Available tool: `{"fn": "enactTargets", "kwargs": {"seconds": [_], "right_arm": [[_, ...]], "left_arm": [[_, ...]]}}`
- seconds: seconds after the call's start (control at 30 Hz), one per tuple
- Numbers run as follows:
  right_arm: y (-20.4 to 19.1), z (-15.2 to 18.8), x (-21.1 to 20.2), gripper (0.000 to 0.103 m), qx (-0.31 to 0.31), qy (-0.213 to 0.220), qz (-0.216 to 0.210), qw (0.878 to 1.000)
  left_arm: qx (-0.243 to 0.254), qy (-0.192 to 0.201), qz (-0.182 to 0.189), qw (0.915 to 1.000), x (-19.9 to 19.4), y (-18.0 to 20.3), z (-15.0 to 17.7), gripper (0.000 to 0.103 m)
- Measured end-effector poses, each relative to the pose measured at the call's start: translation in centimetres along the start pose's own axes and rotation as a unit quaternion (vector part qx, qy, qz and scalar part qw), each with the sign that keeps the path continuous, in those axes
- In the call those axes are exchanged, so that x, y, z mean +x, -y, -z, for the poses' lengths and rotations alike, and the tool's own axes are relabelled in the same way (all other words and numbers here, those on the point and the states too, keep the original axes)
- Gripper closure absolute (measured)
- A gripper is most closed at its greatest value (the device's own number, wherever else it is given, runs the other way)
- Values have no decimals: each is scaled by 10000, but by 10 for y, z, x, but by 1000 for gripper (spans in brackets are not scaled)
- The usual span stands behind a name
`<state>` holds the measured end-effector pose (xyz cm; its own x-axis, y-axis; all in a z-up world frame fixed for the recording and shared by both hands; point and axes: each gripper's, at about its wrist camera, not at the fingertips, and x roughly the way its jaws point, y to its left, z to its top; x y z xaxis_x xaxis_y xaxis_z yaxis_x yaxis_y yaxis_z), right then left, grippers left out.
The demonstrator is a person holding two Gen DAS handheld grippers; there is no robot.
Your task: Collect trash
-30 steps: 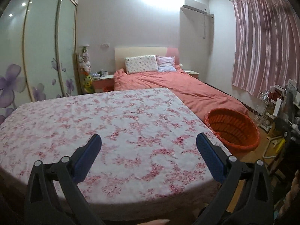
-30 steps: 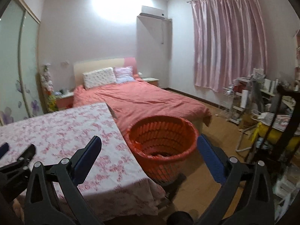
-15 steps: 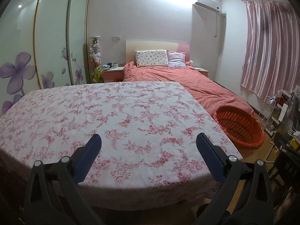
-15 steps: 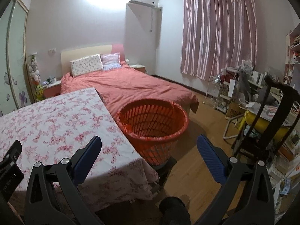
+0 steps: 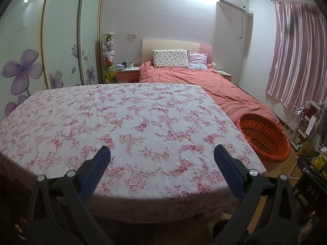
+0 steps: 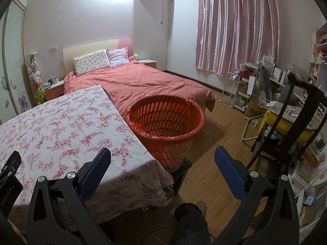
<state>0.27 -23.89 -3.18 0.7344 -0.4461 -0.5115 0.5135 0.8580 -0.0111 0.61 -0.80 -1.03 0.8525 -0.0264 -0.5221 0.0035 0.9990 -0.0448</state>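
Note:
An orange slatted basket (image 6: 166, 120) lined with a red bag stands on a low stool at the right end of the table; it also shows in the left wrist view (image 5: 263, 136). The table wears a pink floral cloth (image 5: 122, 126), also seen in the right wrist view (image 6: 61, 130), and I see no trash on it. My left gripper (image 5: 161, 159) is open and empty above the table's near edge. My right gripper (image 6: 162, 159) is open and empty, in front of the basket and above the table's corner.
A bed with a salmon cover (image 6: 139, 81) lies behind the table and basket. A black chair (image 6: 294, 122) and cluttered shelves (image 6: 265, 85) stand on the right. Wardrobe doors with purple flowers (image 5: 40, 61) line the left wall. Wooden floor (image 6: 220, 143) runs right of the basket.
Both grippers have pulled back and risen, so the table and basket look farther off. The left view has turned slightly left. Both stay open.

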Motion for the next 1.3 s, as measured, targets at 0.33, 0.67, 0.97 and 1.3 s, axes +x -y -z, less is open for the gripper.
{"fn": "enactTargets", "kwargs": {"seconds": [0.33,0.67,0.97,1.3], "right_arm": [[-2,-1,-10,3,-13,101,-83,9999],[-1,2,-11,3,89,-20,-219,9997],[0,3,-12,3,106,-18,-251,9996],[-2,2,-12,3,87,-27,-287,9995]], "left_arm": [[-1,100,-138,9999,-10,-1,1,4],[-24,56,-99,9999,-13,-3,1,4],[12,96,-93,9999,-18,0,1,4],[60,139,-148,9998,-19,1,0,4]]}}
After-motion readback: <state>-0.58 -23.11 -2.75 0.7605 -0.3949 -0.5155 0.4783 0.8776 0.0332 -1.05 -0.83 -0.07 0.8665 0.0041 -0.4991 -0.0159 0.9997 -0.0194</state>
